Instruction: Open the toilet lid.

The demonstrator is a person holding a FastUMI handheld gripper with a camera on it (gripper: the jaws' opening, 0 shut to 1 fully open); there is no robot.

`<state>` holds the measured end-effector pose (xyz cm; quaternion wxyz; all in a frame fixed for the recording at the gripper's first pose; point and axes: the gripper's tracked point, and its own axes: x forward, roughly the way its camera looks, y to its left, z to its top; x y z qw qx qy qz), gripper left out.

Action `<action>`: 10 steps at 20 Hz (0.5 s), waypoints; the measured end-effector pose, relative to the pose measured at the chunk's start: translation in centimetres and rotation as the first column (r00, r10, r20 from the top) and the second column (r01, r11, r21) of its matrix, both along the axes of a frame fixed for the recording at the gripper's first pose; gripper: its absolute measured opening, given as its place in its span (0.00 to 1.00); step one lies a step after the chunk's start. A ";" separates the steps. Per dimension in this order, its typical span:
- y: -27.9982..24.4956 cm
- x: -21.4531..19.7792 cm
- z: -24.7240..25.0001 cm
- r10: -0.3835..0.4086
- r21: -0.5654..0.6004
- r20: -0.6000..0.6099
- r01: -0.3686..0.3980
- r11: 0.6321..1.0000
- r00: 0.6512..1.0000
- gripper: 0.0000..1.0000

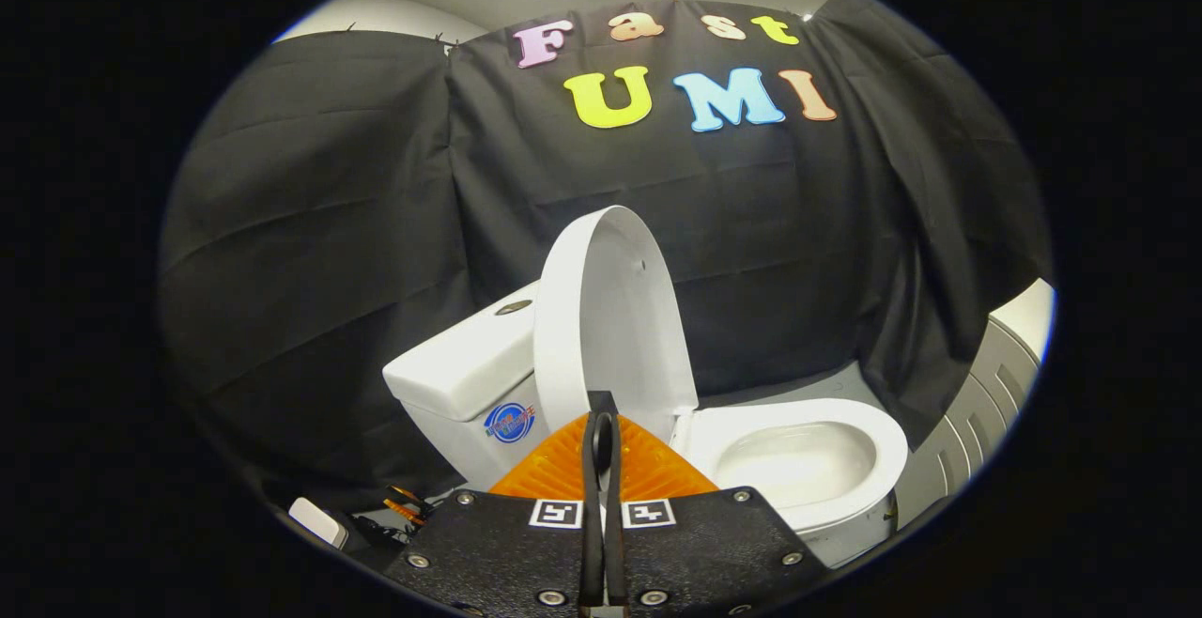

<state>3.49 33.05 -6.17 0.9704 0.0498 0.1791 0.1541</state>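
A white toilet stands just beyond my fingers, turned so the bowl points right. Its lid [610,317] stands upright, leaning back toward the tank [470,364], with its inner face toward the bowl. The seat [803,430] lies flat around the open bowl. My gripper [602,435] is shut, fingers pressed together with nothing between them, its tips in front of the lid's lower edge near the hinge; whether they touch it I cannot tell.
The black booth cloth [329,224] hangs close behind and to both sides of the toilet. A grey ribbed panel [986,393] stands right of the bowl. A small white object [317,521] and orange-tipped cables [404,505] lie on the floor left of my fingers.
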 end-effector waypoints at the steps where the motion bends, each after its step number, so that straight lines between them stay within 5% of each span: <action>1: 0.3 0.1 0.0 0.003 0.000 0.000 -0.003 1.000 1.000 0.01; 10: 2.3 0.1 -0.3 0.034 -0.021 0.005 -0.034 0.999 0.999 0.01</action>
